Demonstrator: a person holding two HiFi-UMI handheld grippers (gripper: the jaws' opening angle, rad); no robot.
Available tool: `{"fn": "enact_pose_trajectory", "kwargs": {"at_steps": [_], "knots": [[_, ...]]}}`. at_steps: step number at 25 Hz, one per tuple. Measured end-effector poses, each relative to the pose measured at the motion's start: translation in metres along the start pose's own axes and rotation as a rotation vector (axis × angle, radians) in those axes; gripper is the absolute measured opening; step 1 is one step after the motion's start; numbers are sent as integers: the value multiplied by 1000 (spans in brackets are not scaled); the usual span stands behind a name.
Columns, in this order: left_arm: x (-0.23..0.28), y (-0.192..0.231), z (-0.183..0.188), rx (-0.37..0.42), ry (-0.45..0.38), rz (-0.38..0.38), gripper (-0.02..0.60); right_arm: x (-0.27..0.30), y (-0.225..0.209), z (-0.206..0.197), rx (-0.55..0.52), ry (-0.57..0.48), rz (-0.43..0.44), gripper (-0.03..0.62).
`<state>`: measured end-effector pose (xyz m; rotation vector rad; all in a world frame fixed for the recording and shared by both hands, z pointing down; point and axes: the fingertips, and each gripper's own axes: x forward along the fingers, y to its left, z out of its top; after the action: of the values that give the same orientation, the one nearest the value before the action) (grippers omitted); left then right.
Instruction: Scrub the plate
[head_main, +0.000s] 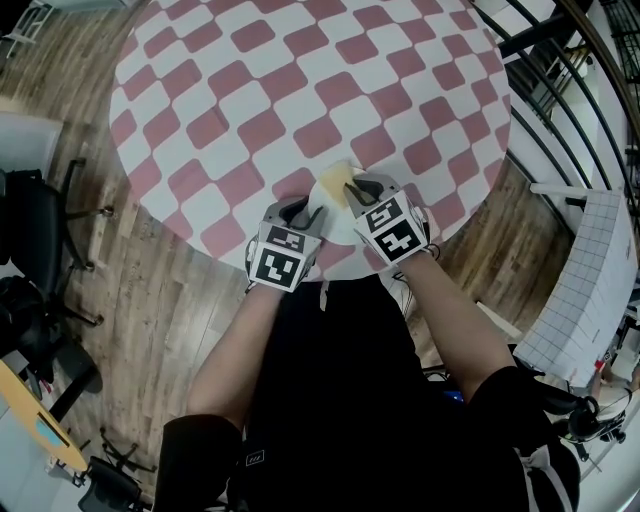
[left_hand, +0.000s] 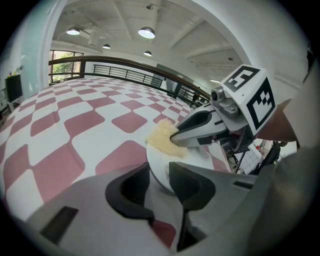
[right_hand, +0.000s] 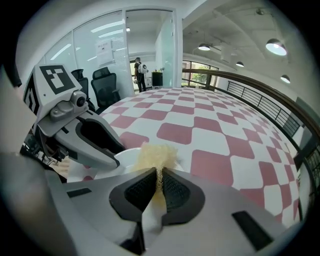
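— Where is the plate (head_main: 334, 218)?
— At the near edge of the red-and-white checked table (head_main: 250, 90), right in front of the person.
— And the left gripper (left_hand: 159, 179)?
— Its jaws are clamped on the plate's near rim, one on each side of it.
— The right gripper (right_hand: 158, 184)?
— Pinched tight on a yellow sponge (right_hand: 156, 152) — the sponge's free end lies on the far part of the plate, close to the left gripper.

White plate (head_main: 335, 222), pale yellow sponge (head_main: 336, 180), pink-and-white checked tablecloth (head_main: 300, 80), brown wood-grain floor (head_main: 200, 320)
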<state>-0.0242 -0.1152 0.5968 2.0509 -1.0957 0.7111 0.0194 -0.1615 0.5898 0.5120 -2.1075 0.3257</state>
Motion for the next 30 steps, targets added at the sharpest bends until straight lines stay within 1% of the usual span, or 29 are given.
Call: {"fn": "enact_pose_trajectory", "kwargs": {"at_steps": [5, 10, 14, 18, 21, 23, 24, 26, 27, 28, 30], "knots": [[0, -2, -1, -9, 4, -3, 126, 4, 23, 5, -8, 0, 67, 40], [0, -2, 1, -10, -5, 8, 127, 3, 23, 3, -13, -12, 82, 40], [0, 1, 2, -11, -6, 11, 126, 2, 9, 2, -66, -4, 17, 40], [-1, 0, 1, -14, -5, 11, 126, -7, -8, -11, -32, 5, -3, 40], [-1, 1, 1, -14, -4, 9, 126, -18, -18, -25, -43, 29, -33, 40], [-1, 3, 0, -32, -7, 8, 126, -27, -26, -32, -53, 40, -75, 40], [-1, 4, 1, -55, -11, 8, 126, -32, -33, -36, -47, 43, -108, 40], [-3, 7, 4, -101, -29, 12, 124, -44, -49, -40, 1, 26, -169, 40], [-4, 8, 5, -109, -36, 14, 115, -49, -55, -39, 45, -3, -173, 40], [-5, 9, 5, -104, -39, 16, 115, -52, -56, -34, 93, -40, -151, 40], [-6, 10, 3, -89, -34, 17, 115, -49, -41, -21, 175, -101, -48, 40]]}}
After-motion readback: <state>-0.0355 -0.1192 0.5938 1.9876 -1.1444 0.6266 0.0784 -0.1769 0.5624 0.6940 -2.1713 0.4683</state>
